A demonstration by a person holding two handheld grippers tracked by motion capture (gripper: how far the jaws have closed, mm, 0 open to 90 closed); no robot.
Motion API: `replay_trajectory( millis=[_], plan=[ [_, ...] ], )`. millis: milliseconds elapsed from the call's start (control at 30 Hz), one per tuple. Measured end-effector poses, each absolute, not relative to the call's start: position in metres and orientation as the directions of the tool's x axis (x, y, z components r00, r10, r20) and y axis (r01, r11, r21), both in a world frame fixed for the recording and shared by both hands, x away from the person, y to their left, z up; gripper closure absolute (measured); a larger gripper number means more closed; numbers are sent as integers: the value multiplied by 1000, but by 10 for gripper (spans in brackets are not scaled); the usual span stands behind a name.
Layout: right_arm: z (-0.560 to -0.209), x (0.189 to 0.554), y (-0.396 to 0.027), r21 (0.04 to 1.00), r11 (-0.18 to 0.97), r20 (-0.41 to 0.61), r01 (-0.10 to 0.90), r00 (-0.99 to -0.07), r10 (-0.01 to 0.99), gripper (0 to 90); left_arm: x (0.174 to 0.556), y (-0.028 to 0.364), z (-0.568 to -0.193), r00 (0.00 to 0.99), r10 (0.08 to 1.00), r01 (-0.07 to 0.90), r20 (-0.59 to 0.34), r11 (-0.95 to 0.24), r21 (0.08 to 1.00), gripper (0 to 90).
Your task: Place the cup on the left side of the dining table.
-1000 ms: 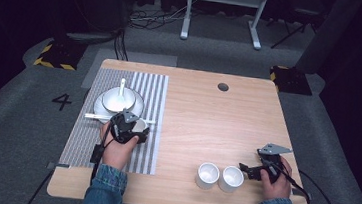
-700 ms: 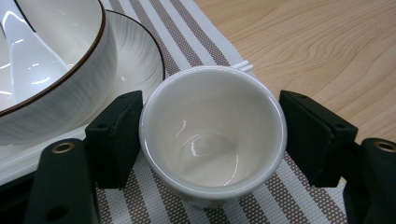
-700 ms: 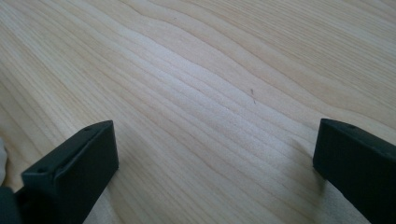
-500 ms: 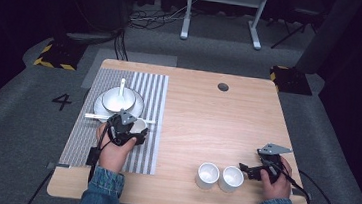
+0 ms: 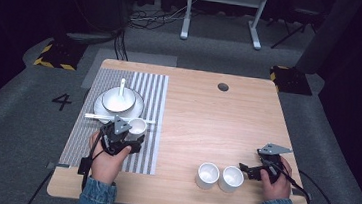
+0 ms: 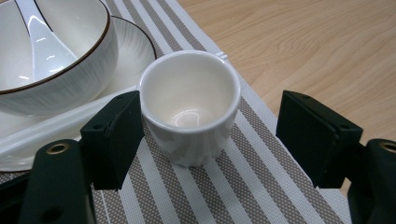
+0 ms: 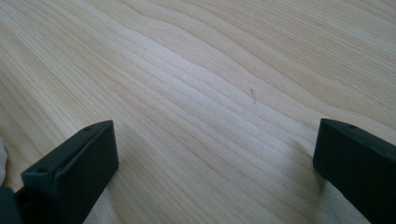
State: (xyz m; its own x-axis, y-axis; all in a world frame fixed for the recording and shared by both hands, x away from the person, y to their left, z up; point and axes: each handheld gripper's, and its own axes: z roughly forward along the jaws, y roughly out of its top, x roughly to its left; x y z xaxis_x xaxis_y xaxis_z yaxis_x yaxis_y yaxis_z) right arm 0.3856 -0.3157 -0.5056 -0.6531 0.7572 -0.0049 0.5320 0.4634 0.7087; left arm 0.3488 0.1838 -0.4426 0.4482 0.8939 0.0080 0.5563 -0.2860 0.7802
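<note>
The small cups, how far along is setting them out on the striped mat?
Done: one small cup stands upright on the striped mat beside the plate and bowl. In hand: the left gripper has just been opening around it, pads off. Left: two cups on bare wood by the open right gripper.

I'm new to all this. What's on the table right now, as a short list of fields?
mat: striped mat at table's left
dishes: bowl with spoon on plate
cup: small cup upright on mat
left gripper: jaws have just been opening; cup between them, not clamped
right gripper: open over bare table
spare cups: two cups beside it
</note>
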Motion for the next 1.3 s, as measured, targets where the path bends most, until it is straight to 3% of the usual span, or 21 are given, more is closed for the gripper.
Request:
replay_trajectory(
  millis=[833, 1300],
  plan=[
    [-506, 385, -315, 709, 461, -5, 534, -650, 760, 3, 291, 190, -440, 500, 866, 549, 13, -329, 768, 236],
    [-505, 384, -315, 709, 464, -5, 532, -654, 757, 3, 277, 211, -445, 506, 862, 570, 17, -349, 744, 236]
  ],
)
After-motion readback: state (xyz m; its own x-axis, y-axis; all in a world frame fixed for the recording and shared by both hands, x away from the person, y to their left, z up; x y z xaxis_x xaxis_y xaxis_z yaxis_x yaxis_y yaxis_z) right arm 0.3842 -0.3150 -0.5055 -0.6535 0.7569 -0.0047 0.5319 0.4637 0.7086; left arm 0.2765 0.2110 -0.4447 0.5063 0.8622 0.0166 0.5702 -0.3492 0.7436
